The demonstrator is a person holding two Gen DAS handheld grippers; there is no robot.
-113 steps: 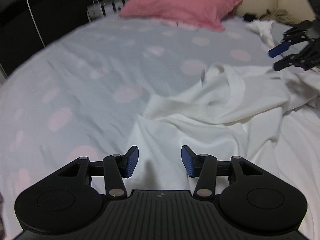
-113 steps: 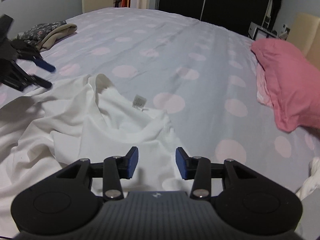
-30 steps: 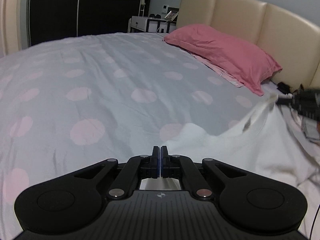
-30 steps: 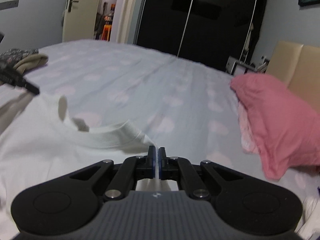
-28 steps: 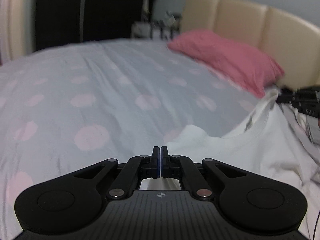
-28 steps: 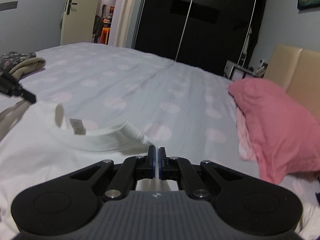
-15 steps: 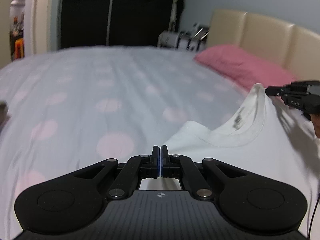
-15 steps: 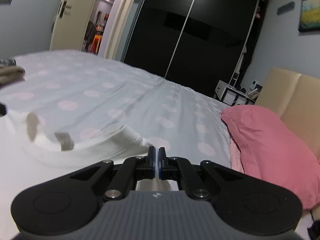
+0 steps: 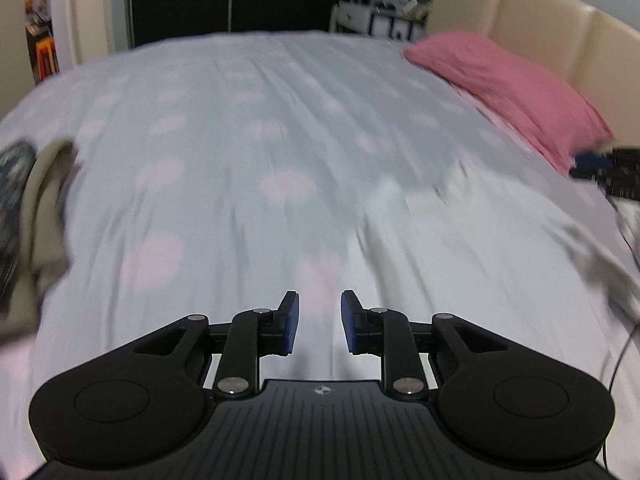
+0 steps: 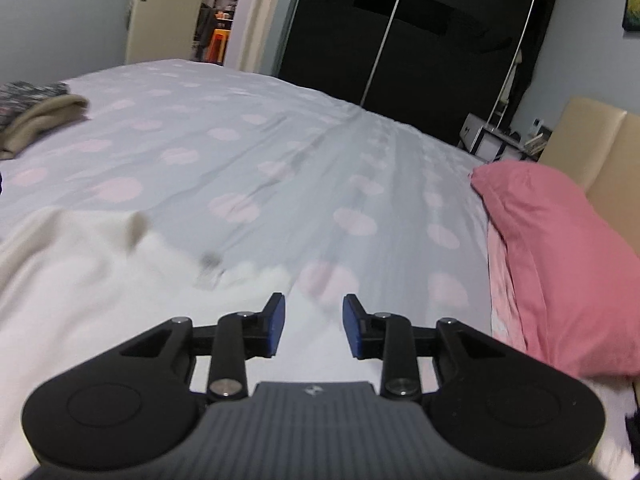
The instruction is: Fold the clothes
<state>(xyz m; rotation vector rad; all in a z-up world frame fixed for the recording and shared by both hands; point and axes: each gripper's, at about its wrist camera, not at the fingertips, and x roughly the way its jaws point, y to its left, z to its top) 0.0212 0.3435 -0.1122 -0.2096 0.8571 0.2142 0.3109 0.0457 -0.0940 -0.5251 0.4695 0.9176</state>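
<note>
Across the near half of the bed, the white T-shirt (image 10: 92, 280) is lying spread on the polka-dot bedsheet (image 10: 280, 152), its neckline toward the far side. Motion blur is softening its edges in both views.

Left gripper (image 9: 320, 322): the fingers are standing spread apart with a clear gap between the blue pads (image 9: 291, 322). Nothing is sitting between them. In the left wrist view the gripper is pointing over the sheet at the left edge of the white T-shirt (image 9: 480, 248), which is filling the right part of that view. Contact with the fabric cannot be confirmed.

Right gripper (image 10: 314, 326): the fingers are likewise standing spread, blue pads (image 10: 354, 330) apart and gripping nothing. In the right wrist view the shirt is occupying the near left area and is running under the gripper; the collar tag (image 10: 208, 266) is showing as a blurred patch just beyond the left finger.

Surroundings: a pink pillow (image 10: 556, 256) is resting at the right edge of the bed against the beige headboard (image 9: 540, 36). A folded pile of clothes (image 10: 36, 118) is sitting at the far left, well apart from the shirt. A dark sliding wardrobe (image 10: 400, 28) is standing beyond the far side of the bed. The other gripper is appearing as a dark blurred shape (image 9: 612, 174) at the right edge of the left wrist view.
</note>
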